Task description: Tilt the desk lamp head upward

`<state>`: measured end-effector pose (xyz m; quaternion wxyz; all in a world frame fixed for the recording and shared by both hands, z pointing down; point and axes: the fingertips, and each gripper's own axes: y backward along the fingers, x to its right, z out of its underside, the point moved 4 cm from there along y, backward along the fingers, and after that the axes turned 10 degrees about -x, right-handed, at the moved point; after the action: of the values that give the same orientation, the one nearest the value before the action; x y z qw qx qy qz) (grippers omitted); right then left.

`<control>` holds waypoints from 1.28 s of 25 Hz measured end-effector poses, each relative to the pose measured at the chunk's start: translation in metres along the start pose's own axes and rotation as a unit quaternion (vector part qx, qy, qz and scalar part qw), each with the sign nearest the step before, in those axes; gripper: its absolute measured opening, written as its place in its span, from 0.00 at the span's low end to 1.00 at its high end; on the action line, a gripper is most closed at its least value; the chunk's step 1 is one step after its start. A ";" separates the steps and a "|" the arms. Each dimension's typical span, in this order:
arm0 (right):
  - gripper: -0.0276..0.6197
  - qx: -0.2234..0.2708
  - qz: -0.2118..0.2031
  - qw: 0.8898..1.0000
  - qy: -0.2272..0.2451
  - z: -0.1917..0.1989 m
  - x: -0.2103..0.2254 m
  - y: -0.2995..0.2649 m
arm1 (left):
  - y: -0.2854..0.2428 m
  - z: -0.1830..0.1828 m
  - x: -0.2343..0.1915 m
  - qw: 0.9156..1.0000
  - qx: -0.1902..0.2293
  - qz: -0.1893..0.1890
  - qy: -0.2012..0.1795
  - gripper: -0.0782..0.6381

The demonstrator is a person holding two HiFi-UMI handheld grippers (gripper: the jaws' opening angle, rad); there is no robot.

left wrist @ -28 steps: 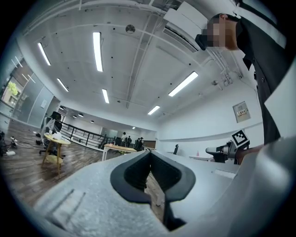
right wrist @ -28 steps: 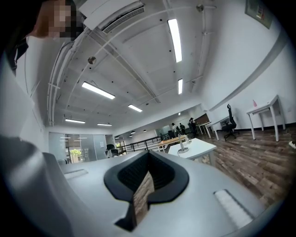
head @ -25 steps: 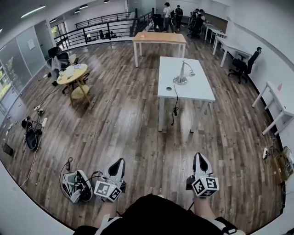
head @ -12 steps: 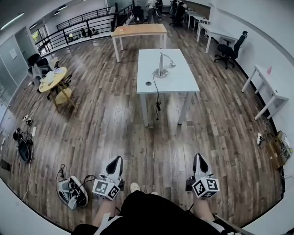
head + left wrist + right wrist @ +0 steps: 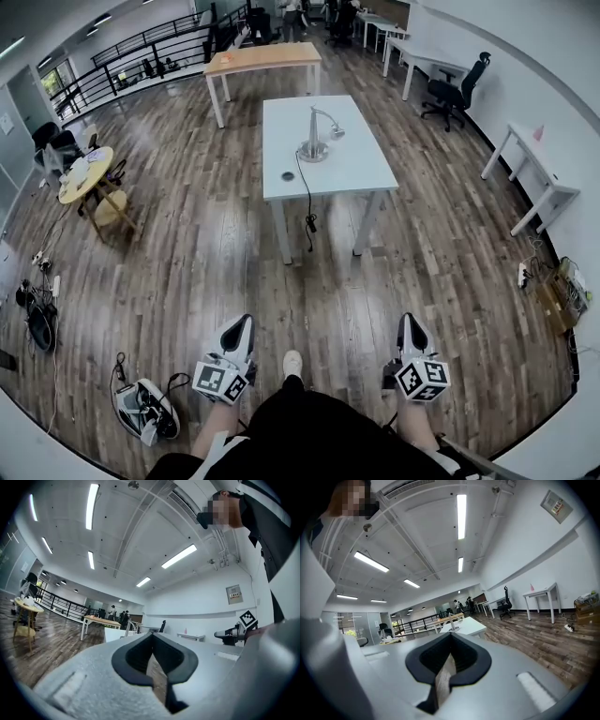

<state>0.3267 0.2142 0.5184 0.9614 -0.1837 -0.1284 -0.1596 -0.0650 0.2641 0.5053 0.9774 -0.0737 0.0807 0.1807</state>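
Left tongs [image 5: 244,326]: jaws shut together, nothing between them, held low over the wooden floor [image 5: 187,262]. Right tongs [image 5: 410,323]: likewise closed and empty. Both are well apart from the white bench [image 5: 361,169] ahead. Desk lamp [image 5: 314,142]: upright near the bench's middle, untouched. Its cord [image 5: 307,206] hangs over the near edge. The lamp head's tilt is too small to make out.

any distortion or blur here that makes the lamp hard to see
Head view: heavy fisheye bends the floor; desk lamp small but sharp. Left gripper view: ceiling lights glare, corners black. Right gripper view: lamp tiny, far off.
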 end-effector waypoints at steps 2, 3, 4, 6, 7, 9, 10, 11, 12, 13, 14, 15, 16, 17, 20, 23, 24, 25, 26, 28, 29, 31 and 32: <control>0.05 0.004 -0.001 1.000 0.002 -0.010 -0.004 -0.019 | -0.016 -0.007 -0.015 1.000 0.006 0.004 -0.004 0.11; 0.05 0.007 -0.003 1.000 0.004 -0.015 -0.008 -0.029 | -0.023 -0.012 -0.022 1.000 0.009 0.003 -0.005 0.11; 0.05 0.009 -0.007 1.000 0.006 -0.020 -0.012 -0.040 | -0.029 -0.017 -0.029 1.000 0.012 0.000 -0.006 0.11; 0.05 0.013 -0.012 1.000 0.011 -0.028 -0.020 -0.060 | -0.040 -0.026 -0.046 1.000 0.020 -0.013 -0.013 0.11; 0.05 0.014 -0.014 1.000 0.015 -0.031 -0.024 -0.069 | -0.045 -0.029 -0.054 0.999 0.023 -0.019 -0.016 0.11; 0.05 0.017 -0.016 1.000 0.018 -0.038 -0.030 -0.089 | -0.057 -0.034 -0.068 0.999 0.025 -0.018 -0.016 0.11; 0.05 0.017 -0.017 1.000 0.018 -0.041 -0.032 -0.098 | -0.063 -0.035 -0.075 1.000 0.023 -0.015 -0.015 0.11; 0.05 0.016 -0.017 1.000 0.018 -0.044 -0.034 -0.106 | -0.068 -0.035 -0.081 1.000 0.022 -0.013 -0.014 0.11; 0.05 0.015 -0.015 1.000 0.018 -0.045 -0.035 -0.113 | -0.073 -0.036 -0.088 1.000 0.021 -0.012 -0.014 0.11; 0.05 0.014 -0.012 1.000 0.018 -0.047 -0.036 -0.119 | -0.078 -0.037 -0.094 1.000 0.021 -0.013 -0.014 0.11; 0.05 0.013 -0.009 1.000 0.018 -0.048 -0.036 -0.126 | -0.081 -0.039 -0.101 1.000 0.022 -0.014 -0.013 0.11; 0.05 0.012 -0.006 1.000 0.017 -0.049 -0.037 -0.132 | -0.085 -0.040 -0.107 1.000 0.024 -0.014 -0.011 0.11; 0.05 0.012 -0.003 1.000 0.016 -0.051 -0.038 -0.138 | -0.089 -0.041 -0.113 1.000 0.025 -0.012 -0.008 0.11; 0.05 0.012 -0.002 1.000 0.016 -0.052 -0.041 -0.145 | -0.092 -0.043 -0.118 1.000 0.024 -0.009 -0.006 0.11; 0.05 0.008 -0.004 1.000 0.022 -0.051 -0.053 -0.160 | -0.099 -0.040 -0.131 1.000 0.014 0.001 -0.007 0.11; 0.05 -0.004 -0.009 1.000 0.028 -0.044 -0.063 -0.173 | -0.107 -0.033 -0.144 1.000 0.003 0.000 -0.001 0.11; 0.05 -0.008 -0.008 1.000 0.029 -0.043 -0.063 -0.176 | -0.110 -0.032 -0.146 1.000 0.002 0.000 0.002 0.11; 0.05 -0.012 -0.006 1.000 0.028 -0.043 -0.061 -0.180 | -0.113 -0.030 -0.149 1.000 0.001 0.003 0.004 0.11; 0.05 -0.013 -0.002 1.000 0.026 -0.043 -0.058 -0.183 | -0.117 -0.027 -0.151 1.000 0.001 0.006 0.004 0.11; 0.05 -0.014 0.003 1.000 0.020 -0.046 -0.053 -0.192 | -0.125 -0.024 -0.157 1.000 -0.005 0.009 0.001 0.11; 0.05 -0.013 0.004 1.000 0.018 -0.048 -0.051 -0.197 | -0.129 -0.025 -0.160 1.000 -0.008 0.008 0.001 0.11; 0.05 -0.011 0.002 1.000 0.021 -0.054 -0.048 -0.209 | -0.138 -0.027 -0.165 1.000 -0.007 0.005 0.001 0.11; 0.05 -0.009 0.000 1.000 0.024 -0.058 -0.046 -0.216 | -0.144 -0.028 -0.167 1.000 -0.005 0.003 0.000 0.11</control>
<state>0.2190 0.0134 0.5196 0.9625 -0.1887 -0.1034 -0.1654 -0.1700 0.0694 0.5248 0.9764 -0.0788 0.0804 0.1841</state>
